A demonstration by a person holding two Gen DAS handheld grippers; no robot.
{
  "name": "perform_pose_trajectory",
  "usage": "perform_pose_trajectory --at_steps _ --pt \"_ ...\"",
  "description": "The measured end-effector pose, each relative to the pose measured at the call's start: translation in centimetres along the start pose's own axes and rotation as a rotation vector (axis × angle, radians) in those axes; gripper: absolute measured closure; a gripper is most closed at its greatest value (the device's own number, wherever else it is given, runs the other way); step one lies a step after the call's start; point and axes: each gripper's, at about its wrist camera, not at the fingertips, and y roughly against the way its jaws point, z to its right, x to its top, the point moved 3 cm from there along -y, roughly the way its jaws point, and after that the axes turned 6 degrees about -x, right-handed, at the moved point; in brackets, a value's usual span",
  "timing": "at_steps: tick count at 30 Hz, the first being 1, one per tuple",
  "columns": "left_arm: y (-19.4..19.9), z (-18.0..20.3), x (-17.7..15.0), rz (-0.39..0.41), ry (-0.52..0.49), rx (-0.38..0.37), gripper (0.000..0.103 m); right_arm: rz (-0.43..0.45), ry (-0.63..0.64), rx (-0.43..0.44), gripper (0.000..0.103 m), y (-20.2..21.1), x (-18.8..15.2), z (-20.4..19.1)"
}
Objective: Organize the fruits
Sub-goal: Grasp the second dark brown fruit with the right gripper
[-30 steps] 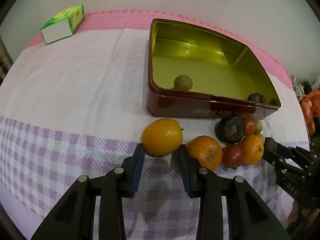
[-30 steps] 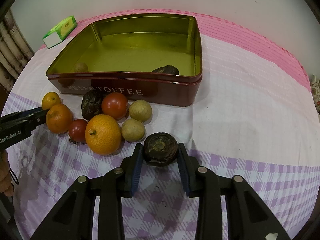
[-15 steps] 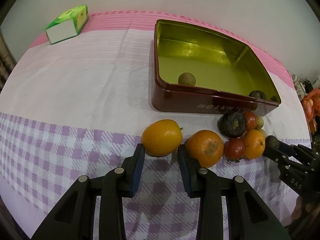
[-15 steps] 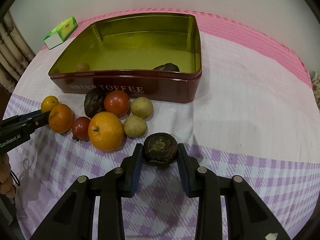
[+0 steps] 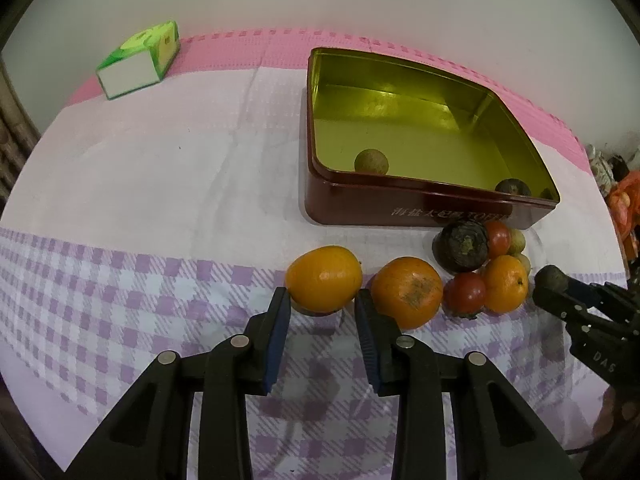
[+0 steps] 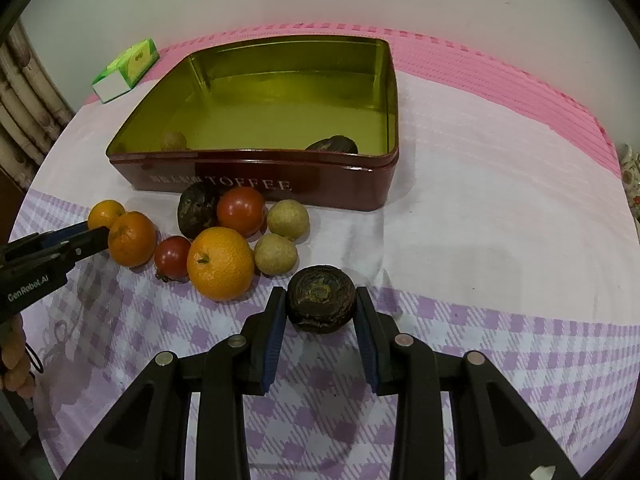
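Fruits sit in a cluster on the desk (image 6: 480, 184), just in front of the toffee tin (image 6: 260, 178): mandarins, tomatoes (image 6: 241, 211), two pale round fruits (image 6: 288, 219), one dark wrinkled fruit (image 6: 197, 210). Left tool (image 5: 322, 310) pinches a mandarin (image 5: 324, 278) between its blue pads; a second mandarin (image 5: 407, 292) lies just beside its right finger. Right tool (image 6: 320, 316) pinches a dark wrinkled fruit (image 6: 321, 303). Inside the tin: one pale round fruit (image 5: 371, 161) and one dark fruit (image 6: 332, 146), well apart. Green carton (image 5: 138, 65) at far left edge of the desk.
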Motion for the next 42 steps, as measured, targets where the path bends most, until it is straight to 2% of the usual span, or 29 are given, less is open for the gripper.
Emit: perform_pose_trajectory --at_steps 9,11,12,15,17,25,32,42 --pt "1.3 0.2 0.3 0.014 0.012 -0.007 0.072 0.014 0.004 0.007 0.072 1.1 0.1 0.1" --pt "1.6 0.0 0.4 0.02 0.014 -0.014 0.081 0.019 0.006 0.01 0.072 1.5 0.1 0.1" --pt "1.8 0.0 0.5 0.023 0.015 -0.018 0.082 0.021 0.006 0.011 0.072 1.6 0.2 0.2" --pt "2.5 0.1 0.9 0.04 0.005 -0.044 0.082 0.028 0.01 0.016 0.072 1.9 0.4 0.2" --pt "2.3 0.2 0.8 0.028 -0.01 -0.028 0.082 0.03 0.011 0.014 0.072 2.0 0.6 0.2" --pt "1.0 0.4 0.3 0.0 -0.017 -0.072 0.08 0.007 0.004 0.027 0.071 1.0 -0.1 -0.1" --pt "-0.1 -0.2 0.5 -0.025 -0.017 -0.027 0.08 -0.002 -0.004 0.041 0.072 0.5 -0.4 0.1" --pt "0.5 2.3 -2.2 -0.063 -0.061 -0.089 0.079 -0.005 -0.011 0.04 0.071 0.5 -0.6 0.3"
